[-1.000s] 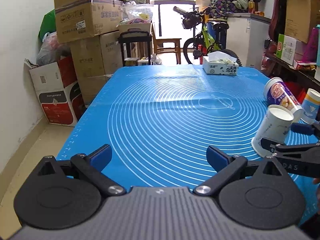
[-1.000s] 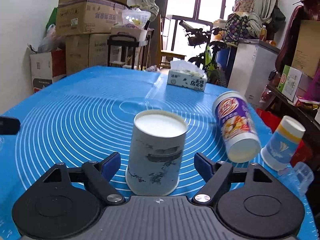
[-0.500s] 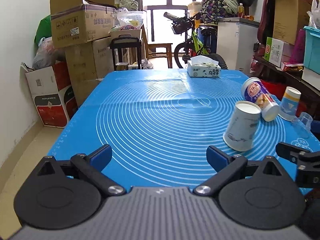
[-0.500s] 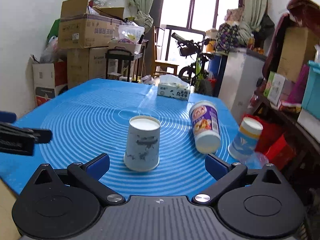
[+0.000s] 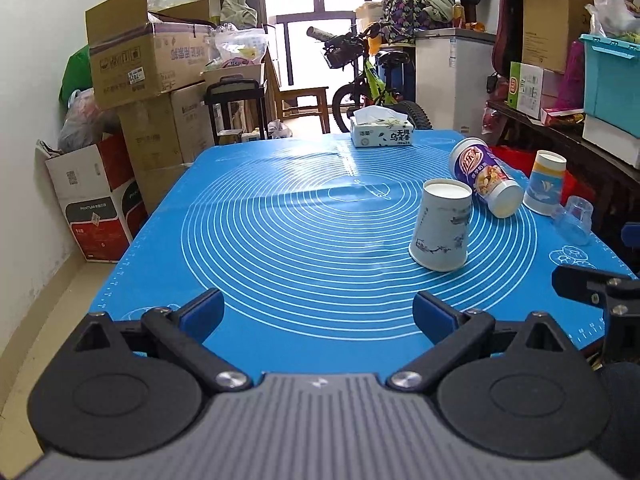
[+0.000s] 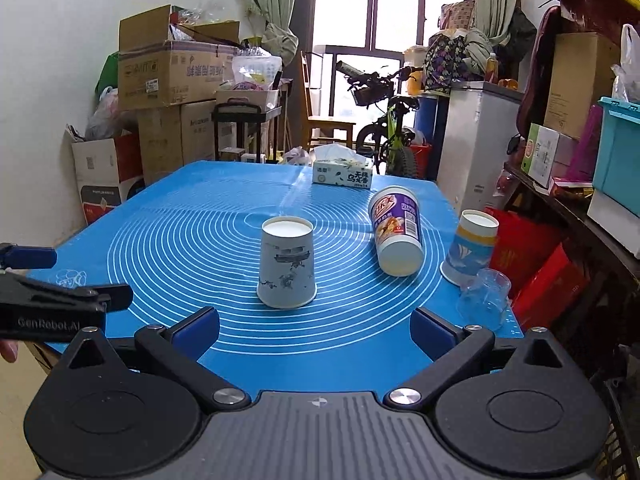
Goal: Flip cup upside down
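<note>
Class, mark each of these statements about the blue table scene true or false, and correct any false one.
1. The white paper cup stands mouth down on the blue mat. True.
2. The right gripper is clamped on that cup. False: it is open, short of the cup.
3. The purple cup lies on its side. True.
4. The tissue box sits at the near edge of the mat. False: it is at the far edge.
5. The left gripper is open and holds nothing. True.

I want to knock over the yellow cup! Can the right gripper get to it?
Probably yes. The right gripper is open, and the yellow cup stands ahead to its right, though a clear cup lies just before it.
</note>
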Motion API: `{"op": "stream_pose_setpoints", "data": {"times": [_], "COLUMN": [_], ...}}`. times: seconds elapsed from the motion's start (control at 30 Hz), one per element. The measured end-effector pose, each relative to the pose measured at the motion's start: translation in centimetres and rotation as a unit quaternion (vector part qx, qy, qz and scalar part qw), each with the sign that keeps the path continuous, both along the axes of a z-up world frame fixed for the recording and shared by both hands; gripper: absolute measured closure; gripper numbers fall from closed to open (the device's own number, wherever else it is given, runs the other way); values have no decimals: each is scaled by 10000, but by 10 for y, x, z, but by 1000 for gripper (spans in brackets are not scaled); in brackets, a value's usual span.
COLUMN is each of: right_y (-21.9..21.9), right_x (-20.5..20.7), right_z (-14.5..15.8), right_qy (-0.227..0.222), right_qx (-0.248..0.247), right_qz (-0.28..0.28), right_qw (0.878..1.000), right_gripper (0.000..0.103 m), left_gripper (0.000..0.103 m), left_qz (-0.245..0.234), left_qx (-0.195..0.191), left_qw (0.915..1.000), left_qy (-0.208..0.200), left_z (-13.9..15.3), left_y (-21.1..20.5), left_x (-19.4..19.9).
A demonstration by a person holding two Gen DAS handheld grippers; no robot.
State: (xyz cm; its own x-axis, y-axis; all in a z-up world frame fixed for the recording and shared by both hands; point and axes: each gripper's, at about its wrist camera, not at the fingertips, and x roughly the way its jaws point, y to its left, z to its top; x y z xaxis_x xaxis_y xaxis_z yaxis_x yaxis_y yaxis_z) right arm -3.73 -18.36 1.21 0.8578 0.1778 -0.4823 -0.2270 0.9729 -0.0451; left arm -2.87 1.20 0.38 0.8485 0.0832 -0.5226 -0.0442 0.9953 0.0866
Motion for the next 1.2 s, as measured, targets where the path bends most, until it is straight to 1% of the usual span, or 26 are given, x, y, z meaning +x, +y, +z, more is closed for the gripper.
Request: {"op": "stream_pose_setpoints", "data": {"times": [0.7, 1.2], "right_y": [0, 3], "right_x": [-9, -6], "right_z": [3, 3], "right_qy": [47, 97], "right_qx": [-29, -41], "right_qz": [28, 37], "right_qw": [10000, 9999], "right_gripper": [0, 0], "left_gripper": [4, 4], "left_qz": [-35, -59], "left_qx": [-27, -3], "left_qw": [10000, 10000], "left_qy": [66, 34], "left_z": [-1, -1], "left_y": [-1, -2], "left_x": [-6, -7]}}
